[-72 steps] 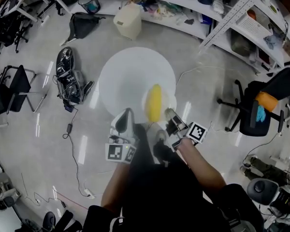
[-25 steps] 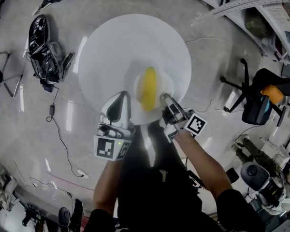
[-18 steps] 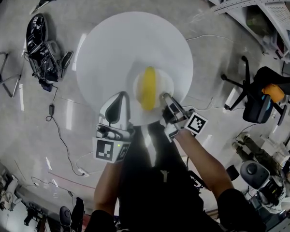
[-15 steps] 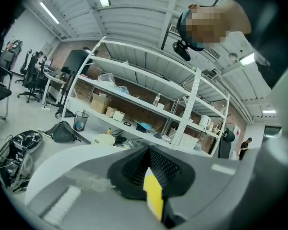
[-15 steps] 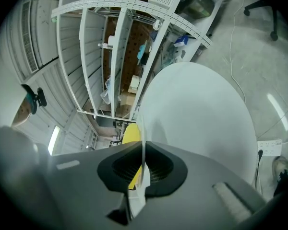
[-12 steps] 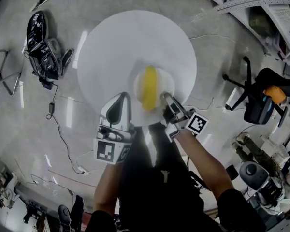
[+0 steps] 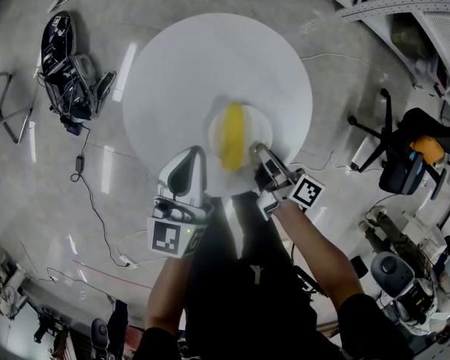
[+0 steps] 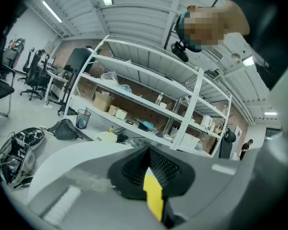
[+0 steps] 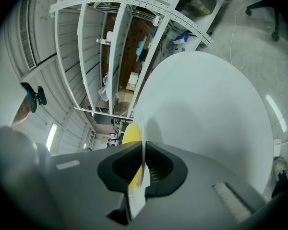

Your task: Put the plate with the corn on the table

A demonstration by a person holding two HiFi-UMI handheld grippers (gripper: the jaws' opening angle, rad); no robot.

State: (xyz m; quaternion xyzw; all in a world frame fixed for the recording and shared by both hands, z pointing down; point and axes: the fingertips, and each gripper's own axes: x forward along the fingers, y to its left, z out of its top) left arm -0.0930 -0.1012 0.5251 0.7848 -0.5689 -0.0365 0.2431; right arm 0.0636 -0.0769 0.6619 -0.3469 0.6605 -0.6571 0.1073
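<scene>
A white plate (image 7: 256,123) with a yellow corn cob (image 7: 231,135) on it hangs over the near part of the round white table (image 7: 180,73). My right gripper (image 7: 256,150) is shut on the plate's near right rim. In the right gripper view the thin plate edge (image 9: 143,128) runs between the jaws, the corn (image 9: 129,132) lies just left of it and the table (image 9: 206,119) spreads beyond. I cannot tell whether the plate touches the tabletop. My left gripper (image 7: 195,156) is shut and holds nothing, left of the plate at the table's near edge (image 8: 81,152).
A black office chair (image 7: 405,156) stands on the floor at the right. A pile of dark gear and cables (image 7: 67,73) lies on the floor at the left. White shelving (image 7: 412,6) runs along the back right.
The table has come closer and now lies under the plate, which was short of its edge at first. Over the last second the plate sank slightly. The left gripper kept its place beside it.
</scene>
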